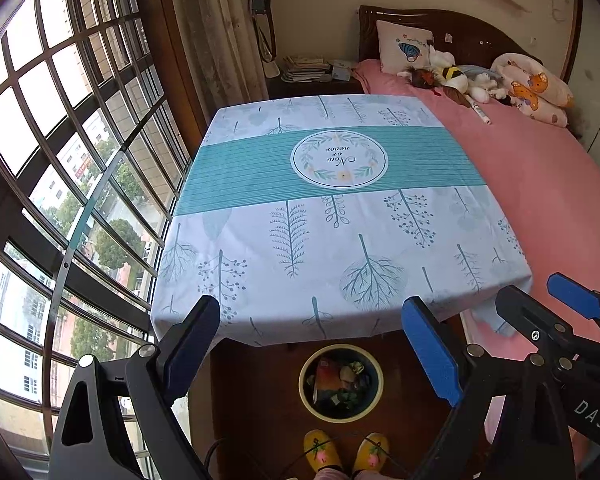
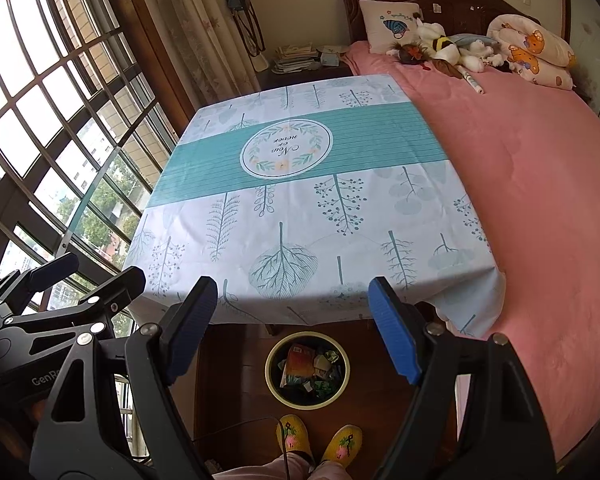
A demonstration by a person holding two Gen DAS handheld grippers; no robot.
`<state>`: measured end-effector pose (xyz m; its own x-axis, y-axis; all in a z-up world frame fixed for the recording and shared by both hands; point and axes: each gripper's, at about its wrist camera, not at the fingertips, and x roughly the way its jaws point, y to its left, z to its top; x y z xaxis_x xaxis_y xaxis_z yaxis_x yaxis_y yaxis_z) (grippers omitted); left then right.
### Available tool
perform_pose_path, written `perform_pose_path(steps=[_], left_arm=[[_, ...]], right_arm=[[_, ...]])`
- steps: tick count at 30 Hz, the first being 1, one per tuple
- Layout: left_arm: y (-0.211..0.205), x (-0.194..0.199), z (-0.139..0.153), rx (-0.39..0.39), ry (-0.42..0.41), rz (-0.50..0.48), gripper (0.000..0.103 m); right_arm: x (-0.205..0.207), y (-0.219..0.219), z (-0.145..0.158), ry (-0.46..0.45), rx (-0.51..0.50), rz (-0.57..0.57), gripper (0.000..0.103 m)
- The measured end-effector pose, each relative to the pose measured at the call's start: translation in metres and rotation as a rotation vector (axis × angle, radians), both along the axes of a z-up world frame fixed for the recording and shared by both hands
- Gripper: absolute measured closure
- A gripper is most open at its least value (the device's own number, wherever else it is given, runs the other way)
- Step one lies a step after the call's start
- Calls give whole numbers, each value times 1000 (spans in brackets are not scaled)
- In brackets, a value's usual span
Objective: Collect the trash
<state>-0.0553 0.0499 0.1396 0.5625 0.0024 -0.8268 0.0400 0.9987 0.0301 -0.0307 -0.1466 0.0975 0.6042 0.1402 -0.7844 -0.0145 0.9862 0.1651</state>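
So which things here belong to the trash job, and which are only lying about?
Job:
- bin with trash inside
- left gripper, open
- right gripper, open

Lying about:
- table
- bed
- pillow
- plush toys
- papers
- slippers

The white and teal leaf-printed tablecloth (image 1: 332, 216) on the desk looks like smooth matt cloth, lying flat with soft folds at its hanging corners. The pink bedspread (image 2: 540, 208) beside it is matt, faintly napped fabric. Below, the dark reddish wooden floor (image 1: 260, 392) shows a slight sheen. The round yellow-rimmed bin (image 2: 307, 368) seems glossy plastic, holding crumpled paper and shiny wrappers (image 2: 312, 368). The left gripper (image 1: 320, 352) and right gripper (image 2: 296, 328) have matt black plastic frames, silvery metal rivets, and finely textured blue pads (image 1: 432, 352).
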Motion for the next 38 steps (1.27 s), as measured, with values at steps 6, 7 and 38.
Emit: perform_pose_path(steps=[6, 7, 38], left_arm=[[-7, -5, 2, 9, 1, 11, 10], [-7, -6, 1, 11, 1, 14, 10], [-36, -20, 0, 3, 15, 64, 12]], right_arm=[[-3, -7, 0, 1, 5, 16, 27], [-3, -6, 0, 1, 4, 15, 27], [-5, -16, -4, 5, 22, 49, 27]])
